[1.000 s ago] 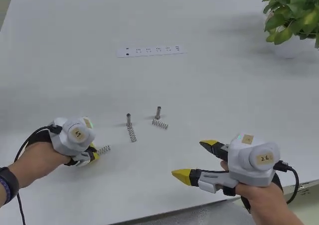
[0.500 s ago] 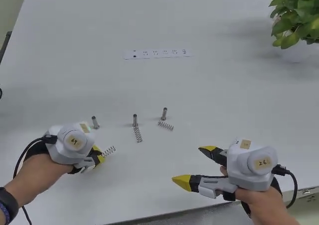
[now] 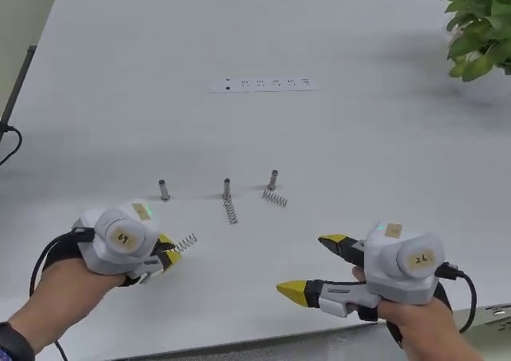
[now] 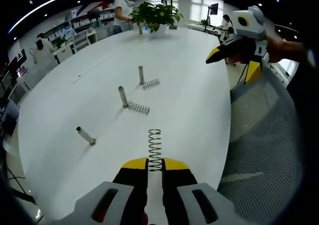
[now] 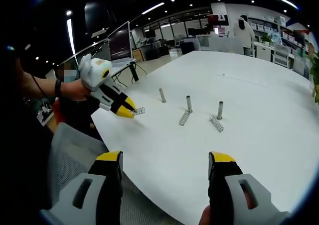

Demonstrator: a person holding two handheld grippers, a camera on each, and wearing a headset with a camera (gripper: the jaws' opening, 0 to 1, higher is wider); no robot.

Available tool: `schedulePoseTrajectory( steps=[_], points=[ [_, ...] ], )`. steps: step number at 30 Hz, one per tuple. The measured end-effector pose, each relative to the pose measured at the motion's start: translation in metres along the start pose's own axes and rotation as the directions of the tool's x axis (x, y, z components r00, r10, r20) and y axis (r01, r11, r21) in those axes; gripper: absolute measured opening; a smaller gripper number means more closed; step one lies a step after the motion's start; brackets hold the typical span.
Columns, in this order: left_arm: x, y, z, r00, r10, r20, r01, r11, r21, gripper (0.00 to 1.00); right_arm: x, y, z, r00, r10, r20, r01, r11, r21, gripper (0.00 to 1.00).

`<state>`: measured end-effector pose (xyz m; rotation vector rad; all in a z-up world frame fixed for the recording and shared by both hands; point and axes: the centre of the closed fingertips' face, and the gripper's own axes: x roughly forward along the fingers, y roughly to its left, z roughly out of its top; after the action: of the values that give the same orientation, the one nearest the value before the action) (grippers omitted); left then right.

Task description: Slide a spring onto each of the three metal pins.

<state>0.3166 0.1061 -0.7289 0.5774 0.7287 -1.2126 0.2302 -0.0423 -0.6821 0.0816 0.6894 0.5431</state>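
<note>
Since no pin wears a spring yet, step: first of three; one spring is picked, threading not begun.
right tongs: lower right of head view, nearest me; jaws spread wide, holding nothing.
left tongs: lower left of head view; yellow tips pressed together on one end of a spring.
held spring: thin bright wire coil sticking straight out past my left tips, far end open. It sits low over the table; can't tell if it touches.
left pin: short grey metal post, upright and bare, just above my left tongs in head view.
middle pin: upright, bare.
middle loose spring: lies flat just below the middle pin, top end at its base.
right pin: upright, bare.
right loose spring: lies flat just below the right pin, slanted.
next move (my guess): lift the held spring, tip its open end down over the left pin, line up the axes, lower. It is gripped at one end, so the coil may wobble; my right tongs are free to steady it.
power strip: upper centre, far.
plant: upper right corner, far.
</note>
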Motion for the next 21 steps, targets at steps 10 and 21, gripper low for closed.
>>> schedulePoseTrajectory(
  steps=[10, 21],
  points=[
    [-0.008, -0.017, 0.017, 0.9988, 0.002, 0.049, -0.003, 1.000, 0.027, 0.02, 0.011, 0.011, 0.013, 0.9980, 0.059, 0.023, -0.058, 0.998, -0.011, 0.62],
    [-0.015, -0.039, 0.043, 0.9951, -0.008, 0.099, 0.000, 0.996, 0.085, 0.02, 0.025, 0.030, 0.020, 0.9908, 0.134, 0.021, -0.133, 0.990, -0.046, 0.54]
  ],
)
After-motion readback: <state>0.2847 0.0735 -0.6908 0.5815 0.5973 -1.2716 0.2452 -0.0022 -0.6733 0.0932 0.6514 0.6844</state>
